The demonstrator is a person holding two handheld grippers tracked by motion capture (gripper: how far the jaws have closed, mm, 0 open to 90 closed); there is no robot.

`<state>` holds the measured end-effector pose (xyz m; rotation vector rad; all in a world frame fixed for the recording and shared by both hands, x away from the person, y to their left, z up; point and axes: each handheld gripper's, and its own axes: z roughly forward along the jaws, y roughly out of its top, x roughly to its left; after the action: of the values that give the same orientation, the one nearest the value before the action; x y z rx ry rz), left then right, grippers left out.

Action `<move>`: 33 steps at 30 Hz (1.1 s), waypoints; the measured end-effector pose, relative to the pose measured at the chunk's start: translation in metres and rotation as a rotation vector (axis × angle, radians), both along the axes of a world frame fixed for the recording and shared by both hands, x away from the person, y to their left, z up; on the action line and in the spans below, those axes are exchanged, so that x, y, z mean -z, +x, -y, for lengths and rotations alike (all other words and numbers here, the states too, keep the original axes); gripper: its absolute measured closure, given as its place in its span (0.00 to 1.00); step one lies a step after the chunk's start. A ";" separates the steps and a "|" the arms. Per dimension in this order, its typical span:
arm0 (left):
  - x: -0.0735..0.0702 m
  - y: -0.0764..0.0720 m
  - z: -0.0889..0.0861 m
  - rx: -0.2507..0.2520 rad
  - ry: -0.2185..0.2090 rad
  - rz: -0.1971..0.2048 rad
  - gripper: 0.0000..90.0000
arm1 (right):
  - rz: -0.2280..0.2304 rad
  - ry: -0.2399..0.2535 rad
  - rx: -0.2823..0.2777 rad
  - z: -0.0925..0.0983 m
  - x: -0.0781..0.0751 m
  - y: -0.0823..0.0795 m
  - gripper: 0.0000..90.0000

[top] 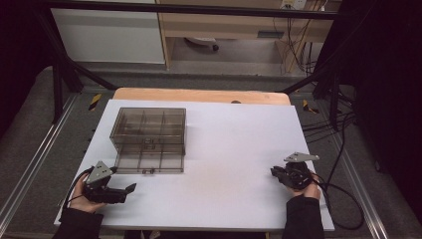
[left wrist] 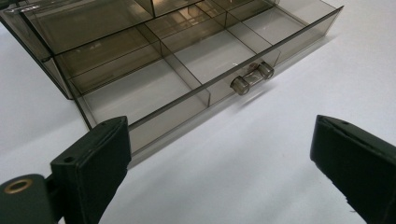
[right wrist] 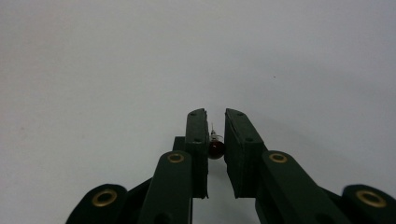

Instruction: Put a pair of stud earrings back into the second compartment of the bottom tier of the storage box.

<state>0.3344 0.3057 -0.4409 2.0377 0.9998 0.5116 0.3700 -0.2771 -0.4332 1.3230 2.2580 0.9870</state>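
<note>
A smoky clear plastic drawer box (top: 149,127) stands on the left of the white table (top: 234,149). Its bottom drawer (left wrist: 187,60) is pulled out, showing bare compartments and a clear bar handle (left wrist: 252,78). My left gripper (top: 128,193) rests on the table just in front of that drawer, and its jaws (left wrist: 217,135) stand wide open with nothing between them. My right gripper (top: 275,173) sits at the right side of the table. In the right gripper view it (right wrist: 215,114) is shut on a small dark red round part (right wrist: 215,149) with thin metal pins.
A wooden table edge (top: 199,94) shows behind the white board. Black frame bars (top: 59,84) and cables (top: 338,129) run along both sides. White surface stretches between the box and the right gripper.
</note>
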 end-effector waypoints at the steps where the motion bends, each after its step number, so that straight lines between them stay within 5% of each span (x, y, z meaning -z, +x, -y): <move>1: 0.000 0.000 0.000 0.000 0.000 0.000 0.06 | 0.002 0.000 -0.004 -0.001 -0.001 0.000 0.89; 33: 0.001 0.000 0.000 0.001 0.001 -0.004 0.06 | 0.030 0.014 -0.114 -0.039 -0.012 0.002 0.89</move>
<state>0.3346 0.3056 -0.4416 2.0404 1.0012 0.5085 0.3723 -0.2380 -0.4207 1.1887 2.3301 1.0556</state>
